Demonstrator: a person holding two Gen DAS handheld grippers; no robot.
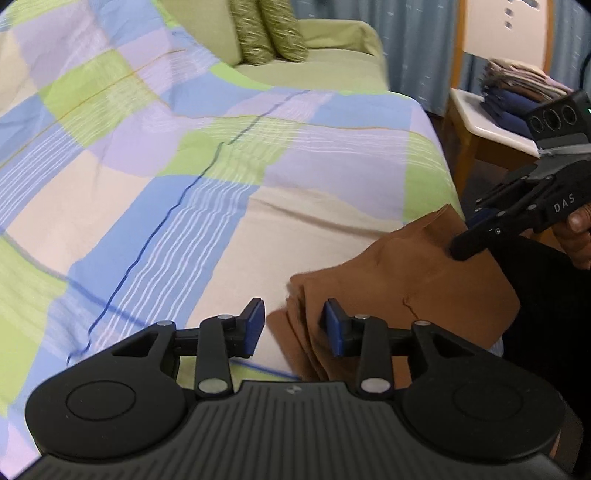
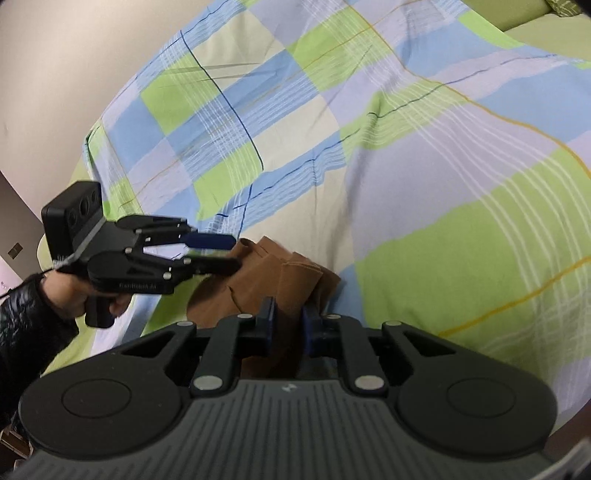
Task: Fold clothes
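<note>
The soft brown folded garment [image 2: 266, 284] lies at the near edge of the bed's checked blue-green cotton sheet [image 2: 424, 166]. The right gripper [image 2: 288, 328] pinches its fold, anchoring it; the left gripper [image 1: 293, 326] stands half-open over another edge, probably ready to regrasp.

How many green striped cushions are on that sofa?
2: both cushions stand side by side against the back of the sofa, beyond the checked sheet. Others may be out of frame.
</note>
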